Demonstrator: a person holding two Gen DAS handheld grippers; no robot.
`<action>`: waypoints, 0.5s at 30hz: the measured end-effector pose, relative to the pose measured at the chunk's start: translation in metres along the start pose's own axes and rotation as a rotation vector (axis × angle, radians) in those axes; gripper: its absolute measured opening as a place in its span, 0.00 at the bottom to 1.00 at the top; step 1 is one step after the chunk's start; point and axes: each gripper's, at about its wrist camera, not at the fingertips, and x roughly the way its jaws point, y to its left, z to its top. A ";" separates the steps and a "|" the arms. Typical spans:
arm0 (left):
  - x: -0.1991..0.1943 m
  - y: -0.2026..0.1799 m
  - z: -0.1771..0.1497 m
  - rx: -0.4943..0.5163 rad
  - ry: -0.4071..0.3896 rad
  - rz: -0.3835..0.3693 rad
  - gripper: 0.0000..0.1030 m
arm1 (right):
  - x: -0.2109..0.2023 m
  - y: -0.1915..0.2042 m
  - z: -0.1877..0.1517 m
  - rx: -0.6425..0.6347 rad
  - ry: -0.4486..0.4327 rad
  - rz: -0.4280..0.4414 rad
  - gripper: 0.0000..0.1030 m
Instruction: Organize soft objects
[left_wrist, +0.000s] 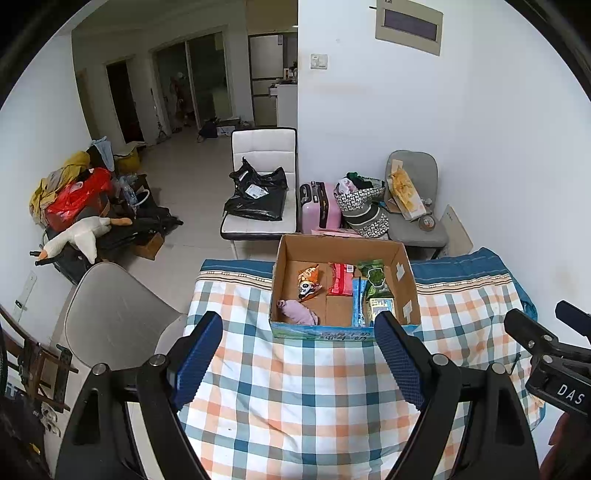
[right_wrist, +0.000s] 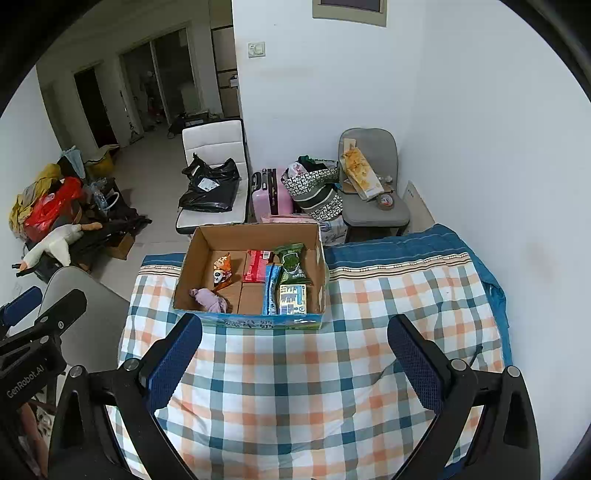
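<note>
Both claws are held wide apart and nothing is gripped: the left claw (left_wrist: 298, 363) and the right claw (right_wrist: 295, 363) hang above the checked cloth (left_wrist: 295, 387) on the near side of the cardboard box (left_wrist: 402, 269). The soft things are seen inside the box: a lilac plush (left_wrist: 298, 311) in its near left corner, an orange snack bag (left_wrist: 309, 282) just behind it, a red packet (left_wrist: 341, 278) and a green packet (left_wrist: 376, 278) toward its right wall. A pad could be caught on the near wall of the box, and the box would likely be dragged or tipped on the loose cloth. A packet could be crushed if squeezed hard. Open cloth is left on both sides of the box; the bench edge lies just behind it
</note>
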 end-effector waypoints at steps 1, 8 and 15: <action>0.000 0.001 0.000 -0.001 0.001 0.000 0.82 | 0.000 0.000 0.000 0.001 0.000 0.001 0.99; 0.001 0.002 0.001 0.002 0.005 -0.001 0.82 | -0.001 -0.001 0.002 0.000 -0.005 -0.005 0.99; 0.000 0.002 0.002 0.001 0.005 -0.004 0.82 | -0.001 -0.001 0.003 -0.001 -0.003 -0.003 0.99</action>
